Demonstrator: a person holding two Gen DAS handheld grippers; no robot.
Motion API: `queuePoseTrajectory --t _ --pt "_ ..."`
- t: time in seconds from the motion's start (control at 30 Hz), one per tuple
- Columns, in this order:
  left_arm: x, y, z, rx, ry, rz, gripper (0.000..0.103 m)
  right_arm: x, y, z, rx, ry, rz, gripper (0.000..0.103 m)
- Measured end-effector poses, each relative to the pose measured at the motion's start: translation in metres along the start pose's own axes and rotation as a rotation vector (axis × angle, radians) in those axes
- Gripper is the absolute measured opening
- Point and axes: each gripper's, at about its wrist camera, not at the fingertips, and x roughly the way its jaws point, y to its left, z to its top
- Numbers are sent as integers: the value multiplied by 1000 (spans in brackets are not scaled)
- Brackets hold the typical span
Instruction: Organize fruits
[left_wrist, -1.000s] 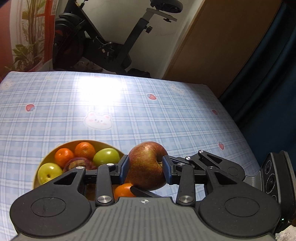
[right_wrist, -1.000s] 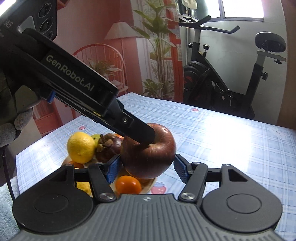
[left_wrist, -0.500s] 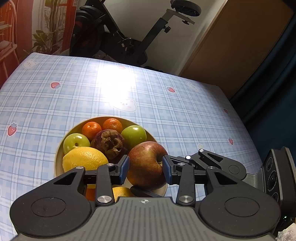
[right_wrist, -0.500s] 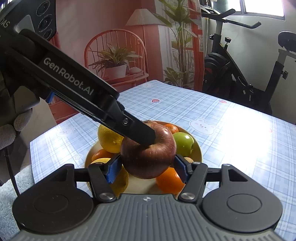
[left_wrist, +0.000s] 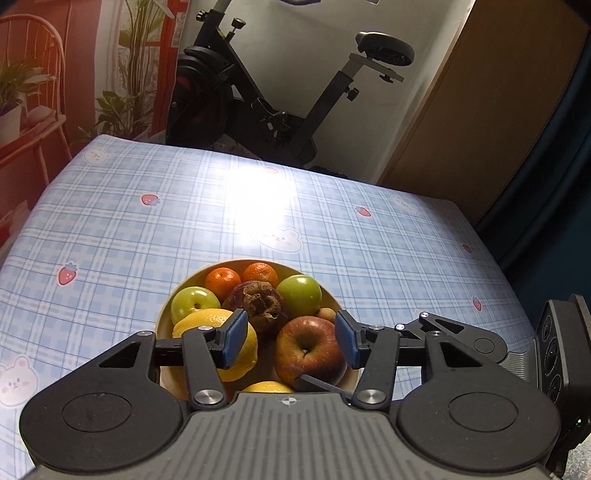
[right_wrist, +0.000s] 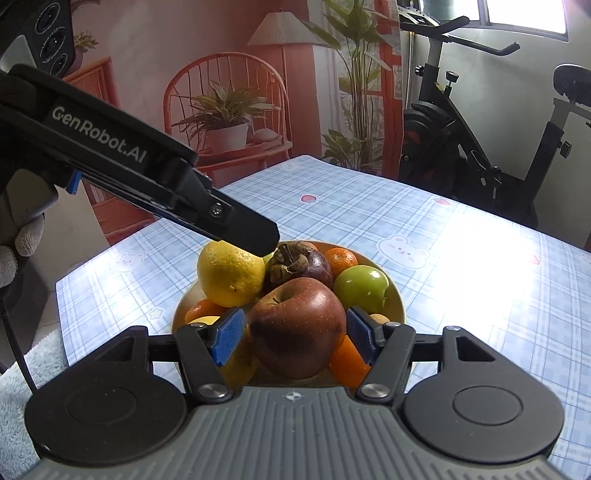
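A red apple (left_wrist: 308, 350) rests in the tan bowl (left_wrist: 165, 314) on top of other fruit. My left gripper (left_wrist: 290, 341) hangs over it; its jaws are opening and the blue pads stand clear of the apple on both sides. In the right wrist view the apple (right_wrist: 295, 325) lies between the pads of my right gripper (right_wrist: 293, 336), with a thin gap at the left pad. One left finger (right_wrist: 236, 221) reaches over the lemon (right_wrist: 231, 275). The bowl also holds two green apples (left_wrist: 299, 295), several oranges (left_wrist: 222, 278) and a dark dried-top fruit (left_wrist: 258, 302).
The bowl sits on a blue plaid tablecloth (left_wrist: 110, 240) with strawberry and bear prints. An exercise bike (left_wrist: 266, 103) stands beyond the far edge, and a red chair with a potted plant (right_wrist: 225, 125) to the left. A gloved hand (right_wrist: 18, 240) holds the left gripper.
The left pads were shut on the red apple; now they have spread and the apple sits in the bowl. The left gripper has drawn back, so more of the bowl shows.
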Motion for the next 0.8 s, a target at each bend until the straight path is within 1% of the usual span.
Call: queuePoseTrajectory --t 0.07,0.13,0.23,0.3,0.33,0.4,0.43,0.5,0.57,0.63,0.7,0.8 --pt "-8 0 -1 -4 -28 13 67 -4 1 2 5 1 -18 65" --pt "-18 0 -2 -6 -58 20 68 -9 2 3 12 -4 -40 66" --pt "-29 -6 -1 2 -99 36 72 -21 4 7 27 -18 -78 71" --pt "-37 -13 -1 21 -126 63 76 -33 5 11 39 -35 -109 78" --pt "-40 -17 -1 33 -138 80 78 -38 6 12 43 -46 -121 79" --pt "-48 -26 0 60 -152 109 78 -55 8 17 57 -81 -150 85" --pt "-53 -30 1 69 -163 111 78 -62 9 19 65 -100 -163 87" --pt "-64 -38 2 81 -192 107 80 -81 10 24 94 -145 -197 96" --pt "-77 -46 2 90 -227 113 84 -99 12 28 126 -189 -232 100" --pt "-90 -54 3 101 -265 124 86 -114 13 34 157 -219 -269 102" --pt "-102 -64 3 121 -308 138 88 -126 15 40 181 -218 -318 103" --pt "-121 -79 1 155 -356 162 91 -148 19 47 198 -237 -362 103"
